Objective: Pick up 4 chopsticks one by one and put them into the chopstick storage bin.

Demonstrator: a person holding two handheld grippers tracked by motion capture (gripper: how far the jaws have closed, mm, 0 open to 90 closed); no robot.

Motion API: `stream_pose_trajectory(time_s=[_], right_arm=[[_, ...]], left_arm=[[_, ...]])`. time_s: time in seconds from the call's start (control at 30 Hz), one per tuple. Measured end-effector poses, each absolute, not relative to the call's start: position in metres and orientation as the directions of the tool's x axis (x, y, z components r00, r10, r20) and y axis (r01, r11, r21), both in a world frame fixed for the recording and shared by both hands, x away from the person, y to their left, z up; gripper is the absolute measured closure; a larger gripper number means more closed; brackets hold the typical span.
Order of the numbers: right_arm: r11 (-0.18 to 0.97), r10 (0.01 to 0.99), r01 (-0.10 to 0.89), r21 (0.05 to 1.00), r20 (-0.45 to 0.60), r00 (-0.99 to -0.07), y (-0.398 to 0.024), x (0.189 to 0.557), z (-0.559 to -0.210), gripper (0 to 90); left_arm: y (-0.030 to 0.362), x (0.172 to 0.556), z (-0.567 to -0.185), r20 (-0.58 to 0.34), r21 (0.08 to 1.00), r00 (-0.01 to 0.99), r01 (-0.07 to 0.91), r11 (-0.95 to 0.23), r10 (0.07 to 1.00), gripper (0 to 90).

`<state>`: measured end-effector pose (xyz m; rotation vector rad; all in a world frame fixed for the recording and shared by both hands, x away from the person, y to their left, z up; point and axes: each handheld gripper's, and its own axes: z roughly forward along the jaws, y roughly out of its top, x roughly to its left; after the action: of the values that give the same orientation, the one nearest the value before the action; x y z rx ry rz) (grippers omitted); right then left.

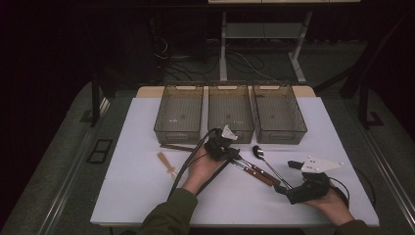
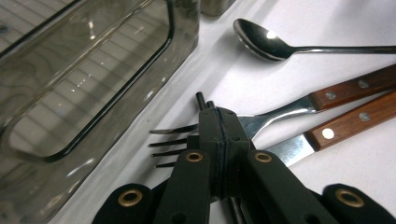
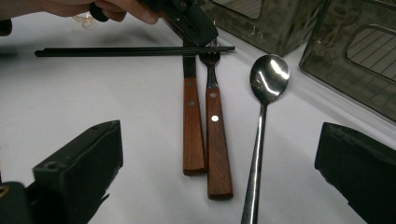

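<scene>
left gripper (image 2: pixel 218 122) jaws pressed together over steel wooden-handled fork (image 2: pixel 275 114), wooden-handled knife (image 3: pixel 189 119) alongside, steel spoon (image 3: pixel 266 88) near, right gripper (image 3: pixel 219 175) jaws apart, holding nothing

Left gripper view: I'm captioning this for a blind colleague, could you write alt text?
The left gripper, jaws shut, sits over the neck of a wooden-handled fork on a white table. A wooden-handled knife lies beside it, a steel spoon beyond, a clear smoky bin at left.
</scene>
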<state>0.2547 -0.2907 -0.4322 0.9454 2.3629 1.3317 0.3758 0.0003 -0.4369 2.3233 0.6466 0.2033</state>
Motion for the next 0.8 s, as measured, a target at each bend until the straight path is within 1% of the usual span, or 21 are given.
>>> stream_pose_trajectory(time_s=[0.17, 0.2, 0.27, 0.3, 0.37, 0.47, 0.53, 0.6, 0.67, 0.8], right_arm=[[0.364, 0.655, 0.409, 0.837, 0.083, -0.751, -0.291, 0.255, -0.432, 1.2], [0.364, 0.655, 0.409, 0.837, 0.083, -0.751, -0.291, 0.255, -0.432, 1.2], [0.364, 0.655, 0.41, 0.837, 0.083, -0.751, -0.291, 0.255, -0.432, 1.2], [0.363, 0.655, 0.409, 0.837, 0.082, -0.751, -0.291, 0.255, -0.432, 1.2], [0.363, 0.656, 0.411, 0.836, 0.083, -0.75, -0.291, 0.255, -0.432, 1.2], [0.366, 0.654, 0.408, 0.836, 0.08, -0.752, -0.291, 0.255, -0.432, 1.2], [0.367, 0.654, 0.409, 0.836, 0.081, -0.752, -0.29, 0.255, -0.432, 1.2], [0.369, 0.654, 0.409, 0.835, 0.079, -0.752, -0.29, 0.255, -0.433, 1.2], [0.369, 0.655, 0.411, 0.834, 0.081, -0.752, -0.289, 0.255, -0.433, 1.2], [0.37, 0.655, 0.413, 0.832, 0.081, -0.751, -0.289, 0.255, -0.433, 1.2]], left_arm=[[0.003, 0.375, -0.437, -0.04, 0.668, 0.86, 0.401, -0.627, 0.508, 89.3], [0.005, 0.376, -0.436, -0.024, 0.667, 0.868, 0.384, -0.639, 0.496, 89.3], [0.012, 0.372, -0.432, -0.019, 0.67, 0.862, 0.387, -0.633, 0.507, 89.2], [0.018, 0.371, -0.428, -0.019, 0.674, 0.856, 0.392, -0.625, 0.516, 89.2], [0.035, 0.371, -0.421, 0.013, 0.677, 0.845, 0.385, -0.627, 0.534, 89.2], [0.067, 0.373, -0.415, 0.055, 0.666, 0.813, 0.403, -0.627, 0.58, 89.2], [0.093, 0.376, -0.416, 0.078, 0.657, 0.776, 0.433, -0.617, 0.626, 89.2], [0.114, 0.38, -0.419, 0.076, 0.653, 0.745, 0.465, -0.597, 0.663, 89.2], [0.128, 0.383, -0.422, 0.081, 0.645, 0.725, 0.485, -0.591, 0.684, 89.3], [0.134, 0.386, -0.427, 0.096, 0.629, 0.72, 0.491, -0.602, 0.688, 89.3]])
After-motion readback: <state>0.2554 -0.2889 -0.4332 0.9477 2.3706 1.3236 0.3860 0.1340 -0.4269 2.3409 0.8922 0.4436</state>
